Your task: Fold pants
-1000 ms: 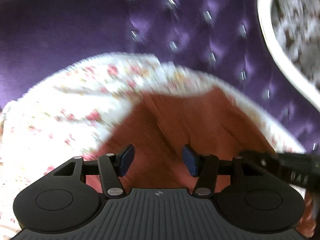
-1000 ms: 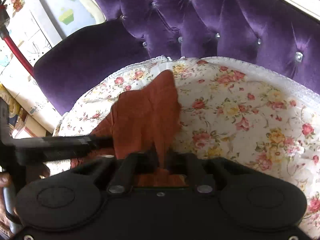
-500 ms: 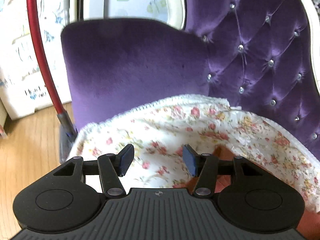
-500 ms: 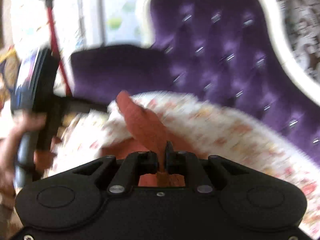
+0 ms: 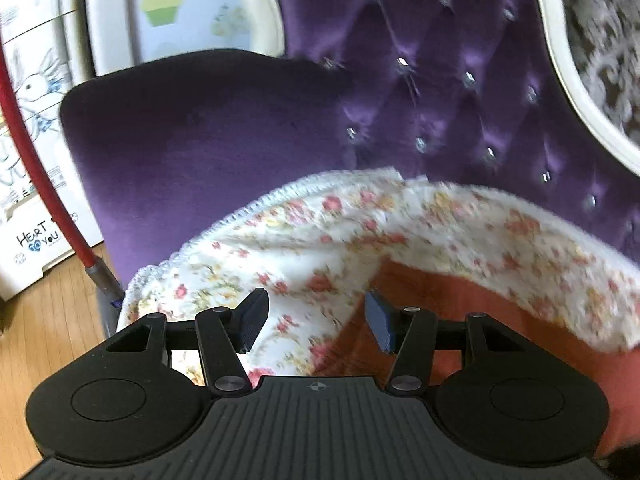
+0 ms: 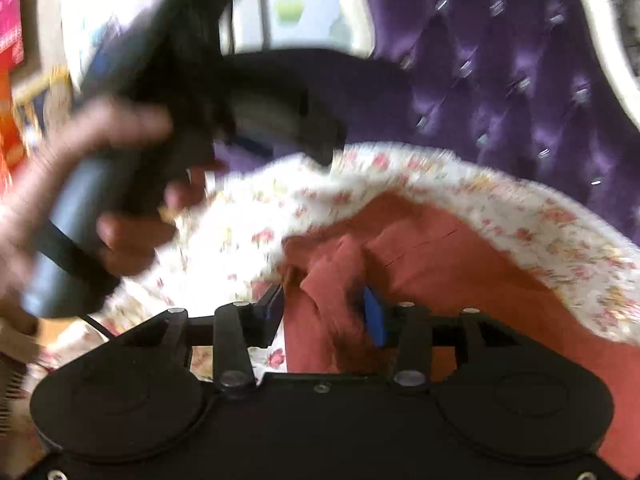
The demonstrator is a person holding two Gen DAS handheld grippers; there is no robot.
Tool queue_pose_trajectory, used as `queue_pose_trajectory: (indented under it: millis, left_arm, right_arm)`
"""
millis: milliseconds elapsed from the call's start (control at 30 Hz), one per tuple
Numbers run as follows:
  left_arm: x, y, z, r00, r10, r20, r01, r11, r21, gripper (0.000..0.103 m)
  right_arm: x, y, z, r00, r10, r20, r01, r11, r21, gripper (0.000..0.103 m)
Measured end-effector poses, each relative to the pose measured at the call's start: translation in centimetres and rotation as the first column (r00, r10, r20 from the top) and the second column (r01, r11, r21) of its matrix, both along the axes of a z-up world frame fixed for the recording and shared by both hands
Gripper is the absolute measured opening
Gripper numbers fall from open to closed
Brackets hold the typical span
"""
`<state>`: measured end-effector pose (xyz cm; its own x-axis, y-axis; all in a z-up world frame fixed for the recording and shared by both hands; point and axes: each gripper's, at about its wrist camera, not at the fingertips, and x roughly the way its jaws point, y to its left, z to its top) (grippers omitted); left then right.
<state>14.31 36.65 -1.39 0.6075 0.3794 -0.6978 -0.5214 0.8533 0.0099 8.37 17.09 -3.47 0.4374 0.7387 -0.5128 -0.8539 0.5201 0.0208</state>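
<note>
The rust-orange pants (image 6: 460,264) lie on a floral cloth (image 6: 248,236) that covers the seat of a purple tufted chair. My right gripper (image 6: 324,312) is open, and a bunched fold of the pants sits loose between its fingers. My left gripper (image 5: 316,320) is open and empty, over the floral cloth (image 5: 320,240) just left of the pants' edge (image 5: 460,304). In the right wrist view the left gripper's body and the hand holding it (image 6: 120,168) are blurred at the upper left.
The purple chair has a padded arm (image 5: 200,140) at the left and a tufted back (image 5: 440,80) with a white frame. A red pole (image 5: 44,184) and white printed boxes (image 5: 28,160) stand on the wooden floor (image 5: 40,340) at the left.
My right gripper was shut on the pants and lifting them; now its jaws have opened and the fabric has dropped onto the seat. My left gripper swung left off the pants and stayed open.
</note>
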Motion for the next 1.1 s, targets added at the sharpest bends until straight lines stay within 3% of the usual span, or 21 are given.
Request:
queue_pose_trajectory:
  millis: [133, 267, 433, 567, 633, 700, 767, 867, 933, 967, 1033, 1100]
  left_arm:
    - [0.0, 0.2, -0.6, 0.999, 0.019, -0.03, -0.021, 0.998, -0.057, 0.052]
    - [-1.2, 1.4, 0.0, 0.995, 0.095, -0.008, -0.095, 0.989, -0.109, 0.052]
    - [-2.5, 3.9, 0.1, 0.972, 0.232, -0.034, -0.234, 0.968, -0.093, 0.052]
    - [-3.1, 6.2, -0.7, 0.949, 0.305, -0.077, -0.311, 0.948, -0.075, 0.052]
    - [-3.5, 6.8, -0.6, 0.944, 0.321, -0.074, -0.325, 0.943, -0.065, 0.052]
    - [-3.8, 7.4, -0.7, 0.939, 0.336, -0.076, -0.341, 0.939, -0.054, 0.052]
    - [-3.9, 7.8, -1.0, 0.933, 0.349, -0.088, -0.354, 0.934, -0.054, 0.052]
    - [-4.3, 8.4, -1.0, 0.929, 0.36, -0.086, -0.366, 0.929, -0.063, 0.052]
    - [-4.4, 8.4, -0.8, 0.928, 0.366, -0.075, -0.371, 0.926, -0.064, 0.052]
    - [-4.3, 8.3, -0.7, 0.929, 0.364, -0.068, -0.369, 0.927, -0.063, 0.052]
    - [-4.0, 7.7, -0.5, 0.936, 0.347, -0.059, -0.35, 0.935, -0.053, 0.052]
    - [-3.5, 6.7, -0.2, 0.948, 0.314, -0.051, -0.316, 0.948, -0.031, 0.052]
  right_arm:
    - [-0.9, -1.9, 0.1, 0.999, -0.03, 0.042, 0.032, 0.999, -0.04, 0.056]
    - [-2.2, 0.7, -0.3, 0.981, 0.031, 0.192, -0.008, 0.993, -0.116, 0.056]
    - [-2.9, 5.9, -1.7, 0.903, 0.154, 0.4, -0.049, 0.964, -0.26, 0.051]
    - [-2.4, 8.8, -3.3, 0.838, 0.253, 0.484, -0.066, 0.926, -0.371, 0.048]
    - [-1.7, 10.1, -4.4, 0.819, 0.308, 0.484, -0.076, 0.894, -0.441, 0.039]
    - [-0.9, 10.6, -5.0, 0.824, 0.331, 0.46, -0.094, 0.881, -0.464, 0.031]
    - [-0.3, 10.7, -4.6, 0.855, 0.292, 0.429, -0.096, 0.901, -0.422, 0.023]
    - [1.9, 9.2, -1.8, 0.958, 0.082, 0.274, -0.041, 0.987, -0.153, 0.021]
    - [4.0, 7.6, -0.8, 0.995, -0.033, 0.099, 0.029, 0.999, 0.035, 0.021]
    - [4.5, 7.3, -1.0, 0.998, -0.051, 0.043, 0.048, 0.996, 0.079, 0.021]
    - [4.6, 8.2, -2.5, 1.0, -0.021, -0.013, 0.021, 0.999, 0.049, 0.026]
    - [4.7, 9.1, -4.2, 0.992, 0.071, -0.106, -0.07, 0.997, 0.016, 0.033]
